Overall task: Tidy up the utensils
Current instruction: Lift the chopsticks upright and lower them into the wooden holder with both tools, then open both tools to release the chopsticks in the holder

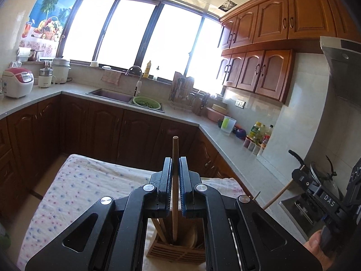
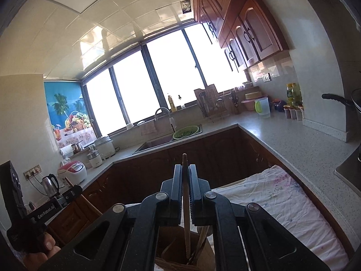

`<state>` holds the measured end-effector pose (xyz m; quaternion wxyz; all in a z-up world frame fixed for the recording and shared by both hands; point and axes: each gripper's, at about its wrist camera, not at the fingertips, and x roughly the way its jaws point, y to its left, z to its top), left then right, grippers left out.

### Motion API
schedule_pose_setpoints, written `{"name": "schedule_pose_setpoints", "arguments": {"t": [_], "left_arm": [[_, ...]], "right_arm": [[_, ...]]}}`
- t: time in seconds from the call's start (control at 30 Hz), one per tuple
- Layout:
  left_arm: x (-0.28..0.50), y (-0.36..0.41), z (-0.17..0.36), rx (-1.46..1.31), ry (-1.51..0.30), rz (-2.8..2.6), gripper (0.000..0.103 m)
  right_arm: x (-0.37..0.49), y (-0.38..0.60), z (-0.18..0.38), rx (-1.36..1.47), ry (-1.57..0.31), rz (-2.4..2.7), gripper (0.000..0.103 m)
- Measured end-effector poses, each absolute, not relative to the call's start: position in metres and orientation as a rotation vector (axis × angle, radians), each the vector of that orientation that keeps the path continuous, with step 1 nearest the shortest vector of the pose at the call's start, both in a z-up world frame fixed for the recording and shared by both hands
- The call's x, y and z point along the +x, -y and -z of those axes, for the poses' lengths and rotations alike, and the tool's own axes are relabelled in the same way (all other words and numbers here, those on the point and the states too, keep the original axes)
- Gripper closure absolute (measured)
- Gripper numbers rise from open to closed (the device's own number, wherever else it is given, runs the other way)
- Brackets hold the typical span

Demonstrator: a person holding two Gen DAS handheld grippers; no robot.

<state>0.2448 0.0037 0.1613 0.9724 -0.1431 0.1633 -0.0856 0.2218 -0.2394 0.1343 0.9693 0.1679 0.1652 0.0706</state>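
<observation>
My left gripper (image 1: 175,161) is shut on an upright wooden utensil handle (image 1: 175,180), whose lower end stands in a slatted wooden utensil holder (image 1: 173,251) below the fingers. Other wooden utensils (image 1: 159,228) lean in the holder. My right gripper (image 2: 185,169) is shut on another thin wooden handle (image 2: 185,203) that reaches down into the same holder (image 2: 178,251). Each gripper shows in the other's view, the right one (image 1: 300,175) at the right edge, the left one (image 2: 72,192) at the lower left. The utensils' working ends are hidden.
The holder stands on a white dotted cloth (image 1: 85,180) over a small table. An L-shaped counter (image 1: 225,144) holds a sink (image 1: 110,94), green colander (image 1: 146,102), dish rack, bottles (image 1: 259,133) and rice cooker (image 1: 18,82). A stove with a pan (image 1: 320,174) is at right.
</observation>
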Motion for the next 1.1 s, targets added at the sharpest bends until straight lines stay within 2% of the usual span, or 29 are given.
{"name": "schedule_pose_setpoints", "arguments": {"t": [0.43, 0.67, 1.1], "left_arm": [[0.257, 0.007, -0.102, -0.286, -0.457, 0.172, 0.097], [0.258, 0.013, -0.094, -0.257, -0.480, 0.182, 0.097], [0.261, 0.011, -0.095, -0.253, -0.489, 0.190, 0.096]], "right_arm": [[0.235, 0.229, -0.076, 0.347, -0.447, -0.140, 0.098], [0.242, 0.226, -0.055, 0.340, -0.520, -0.137, 0.098], [0.241, 0.227, -0.055, 0.348, -0.526, -0.133, 0.097]]}}
